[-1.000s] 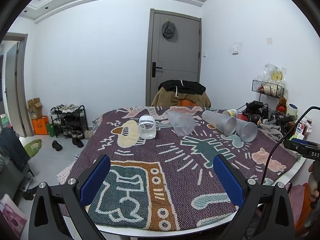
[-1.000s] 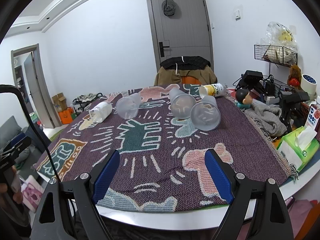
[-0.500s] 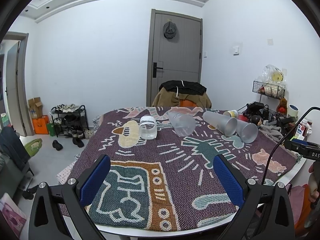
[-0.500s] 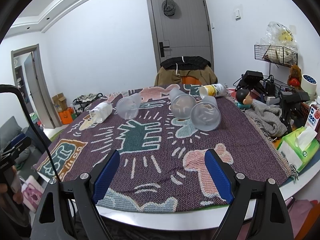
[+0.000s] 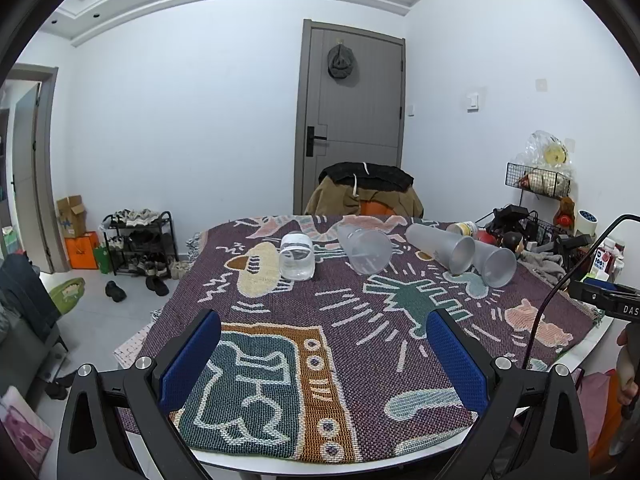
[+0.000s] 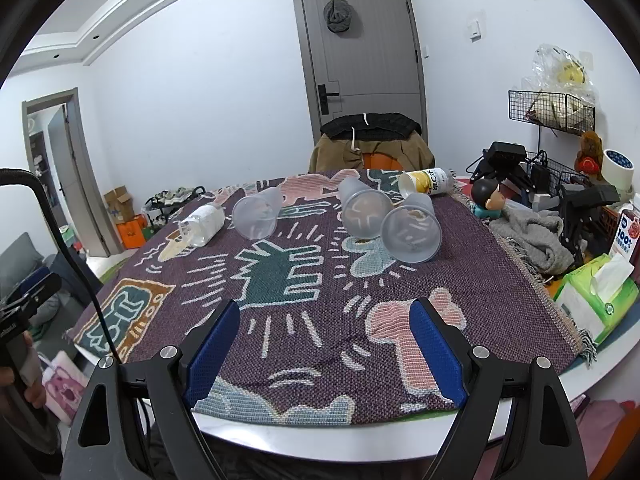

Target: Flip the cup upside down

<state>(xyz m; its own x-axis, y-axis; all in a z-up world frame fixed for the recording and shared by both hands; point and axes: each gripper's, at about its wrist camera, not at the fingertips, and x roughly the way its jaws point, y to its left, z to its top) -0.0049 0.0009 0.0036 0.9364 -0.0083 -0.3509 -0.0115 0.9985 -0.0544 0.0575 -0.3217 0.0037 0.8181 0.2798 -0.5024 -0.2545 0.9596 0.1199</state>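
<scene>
Three frosted plastic cups lie on their sides on the patterned tablecloth: one in the middle (image 5: 365, 250) (image 6: 256, 216) and two side by side further right (image 5: 442, 247) (image 5: 494, 264) (image 6: 362, 212) (image 6: 412, 230). A clear glass jar (image 5: 296, 256) (image 6: 202, 224) also lies on its side at the left. My left gripper (image 5: 322, 356) is open and empty above the near table edge. My right gripper (image 6: 324, 344) is open and empty, also near the front edge, well short of the cups.
A yellow-labelled bottle (image 6: 428, 182) lies at the far side. Clutter fills the table's right side: grey cloth (image 6: 532, 236), tissue pack (image 6: 596, 296), figurine (image 6: 486, 196), wire racks. A chair with clothes (image 5: 366, 196) stands behind the table. The table edge (image 6: 360, 440) is close below the grippers.
The left wrist view has shifted very slightly. The cups, jar and right gripper have not moved.
</scene>
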